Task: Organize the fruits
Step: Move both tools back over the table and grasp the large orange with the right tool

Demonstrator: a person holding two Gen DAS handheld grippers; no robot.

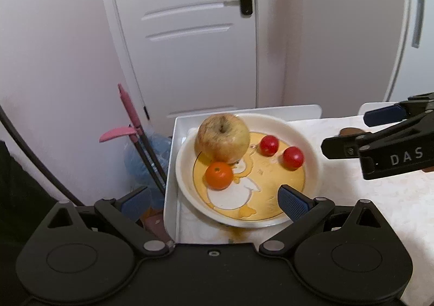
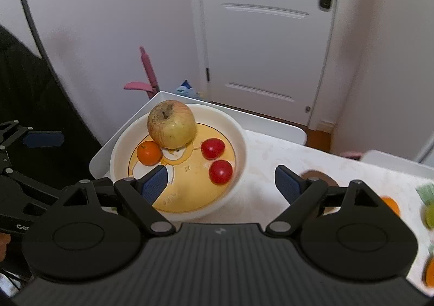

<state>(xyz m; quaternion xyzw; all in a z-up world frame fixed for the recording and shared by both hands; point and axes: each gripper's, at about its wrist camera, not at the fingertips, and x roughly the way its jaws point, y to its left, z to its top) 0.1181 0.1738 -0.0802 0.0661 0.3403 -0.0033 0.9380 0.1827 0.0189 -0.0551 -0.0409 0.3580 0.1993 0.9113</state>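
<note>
A white bowl with a yellow duck picture sits in a white tray at the table's left corner. In it lie a yellow-green apple, a small orange and two red tomatoes. My left gripper is open and empty just before the bowl's near rim. My right gripper is open and empty, above the bowl's right rim; it also shows in the left wrist view. The apple, orange and tomatoes show in the right wrist view.
More fruit, an orange piece and a green one, lies blurred at the table's right. A second white tray stands at the back right. A pink-handled rack and a white door stand beyond the table's left edge.
</note>
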